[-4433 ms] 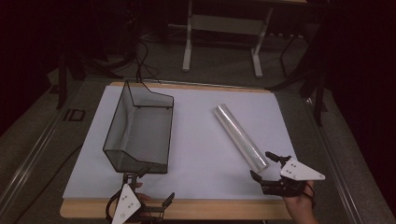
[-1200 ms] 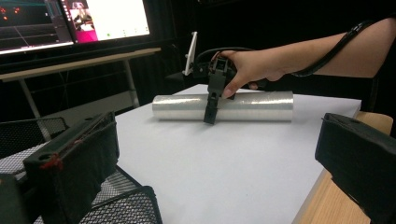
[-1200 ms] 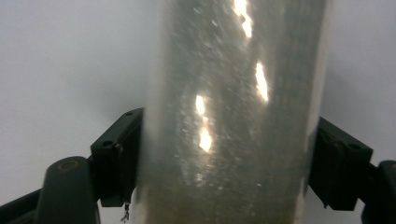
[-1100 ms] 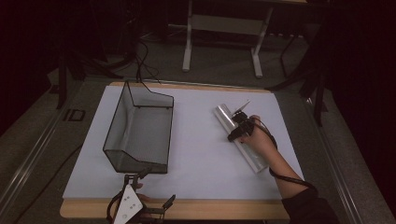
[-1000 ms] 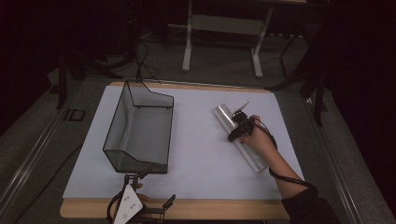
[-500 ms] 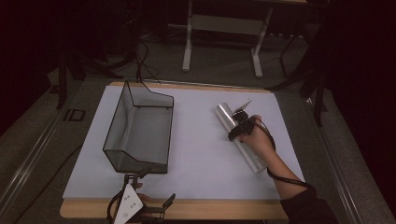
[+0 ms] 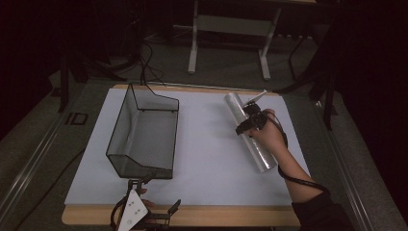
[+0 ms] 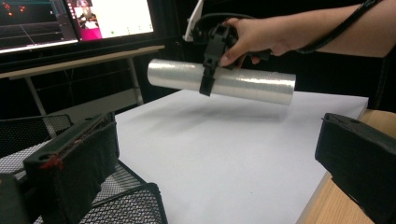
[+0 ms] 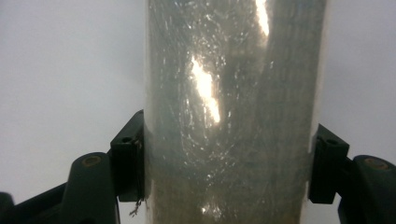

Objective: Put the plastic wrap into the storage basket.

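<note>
- At the far left of the high view, we see a black wire mesh basket (image 7: 144, 134) standing on the white table mat (image 7: 211, 159), its open top facing up.
- Just in front of the basket, at the near edge of the table, we see the left gripper (image 7: 153, 198). Its two black jaws stand well apart with nothing between them, so this claw is wide and holds nothing. In the left gripper view the same jaws rise at the bottom corners, with bare white mat between them.
- Moving right, past a broad stretch of bare mat, we come to a long roll of clear plastic film (image 7: 249, 131). In the high view it runs slantwise on the right side of the table, from the far middle towards the near right.
- The right gripper (image 7: 246, 124) is clamped across the roll nearer its far end, one black jaw on each side of the cylinder. The person's hand (image 7: 267, 135) holds the gripper from the near right.
- In the left gripper view the roll (image 8: 224, 83) hangs roughly level above the mat, clear of the surface, with a soft shadow beneath it.
- In the right gripper view the roll (image 9: 233, 112) stands between the two jaws, both pressing against its sides.
</note>
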Action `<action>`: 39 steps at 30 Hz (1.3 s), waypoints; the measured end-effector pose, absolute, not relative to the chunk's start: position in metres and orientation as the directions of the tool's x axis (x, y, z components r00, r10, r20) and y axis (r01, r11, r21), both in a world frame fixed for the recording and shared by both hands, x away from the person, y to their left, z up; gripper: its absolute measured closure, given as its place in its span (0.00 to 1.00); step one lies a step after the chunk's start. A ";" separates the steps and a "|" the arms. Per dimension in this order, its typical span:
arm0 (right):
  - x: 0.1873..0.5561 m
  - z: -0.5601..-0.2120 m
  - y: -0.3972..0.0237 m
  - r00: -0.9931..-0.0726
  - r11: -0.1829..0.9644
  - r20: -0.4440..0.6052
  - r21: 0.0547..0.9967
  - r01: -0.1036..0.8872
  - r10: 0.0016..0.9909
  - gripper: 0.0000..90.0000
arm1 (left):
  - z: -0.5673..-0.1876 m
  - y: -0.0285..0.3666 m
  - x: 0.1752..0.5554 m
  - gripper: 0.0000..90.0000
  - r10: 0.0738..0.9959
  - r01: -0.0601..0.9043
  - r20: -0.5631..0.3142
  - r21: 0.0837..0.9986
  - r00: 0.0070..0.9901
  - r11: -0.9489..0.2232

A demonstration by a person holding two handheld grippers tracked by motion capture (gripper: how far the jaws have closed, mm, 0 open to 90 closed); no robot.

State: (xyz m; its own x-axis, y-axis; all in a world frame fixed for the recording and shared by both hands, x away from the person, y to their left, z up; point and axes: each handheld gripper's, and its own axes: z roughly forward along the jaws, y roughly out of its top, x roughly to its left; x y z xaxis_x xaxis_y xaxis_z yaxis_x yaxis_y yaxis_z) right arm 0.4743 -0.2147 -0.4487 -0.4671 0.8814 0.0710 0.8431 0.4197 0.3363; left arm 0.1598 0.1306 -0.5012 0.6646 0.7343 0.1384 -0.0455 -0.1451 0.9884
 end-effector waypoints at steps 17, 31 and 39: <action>0.478 -0.382 -0.188 -0.466 0.372 0.102 0.464 0.804 0.879 0.36 | -0.501 0.130 0.160 0.00 0.734 -0.047 0.147 0.987 0.664 -0.155; 0.480 -0.340 -0.135 -0.497 0.312 0.206 0.565 0.764 0.843 0.36 | -0.501 0.131 0.159 0.00 0.734 -0.053 0.149 0.987 0.662 -0.153; 0.479 -0.331 -0.108 -0.503 0.267 0.254 0.608 0.747 0.826 0.36 | -0.500 0.131 0.158 0.00 0.733 -0.056 0.154 0.986 0.662 -0.157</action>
